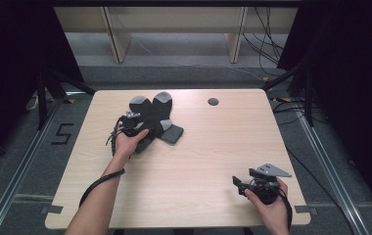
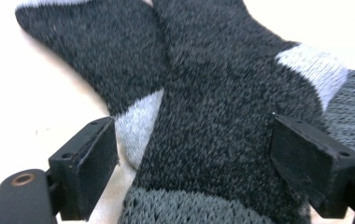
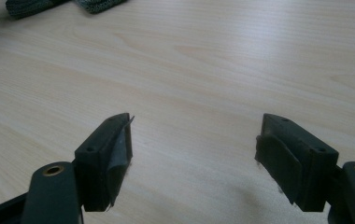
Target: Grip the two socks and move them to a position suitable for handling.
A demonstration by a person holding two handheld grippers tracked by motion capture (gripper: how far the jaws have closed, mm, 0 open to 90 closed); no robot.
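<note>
The pale wood-grain table stands on grey floor amid black curtains; no readable writing. The left gripper straddles the dark grey knitted socks, jaws spread. The right gripper hovers spread over bare tabletop.

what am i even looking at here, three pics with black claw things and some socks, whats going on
A person sits at a light wooden table and holds a hand-operated two-jaw gripper in each hand. The high view looks down from above the table. The other two pictures come from cameras riding on each gripper, looking along its black jaws.

On the table lie two dark grey knitted socks with light grey heels and toes, overlapping. The left gripper is at the socks, jaws open on either side of the upper sock's ankle part, not closed on it. The right gripper is open over bare table near the person, holding nothing.
</note>
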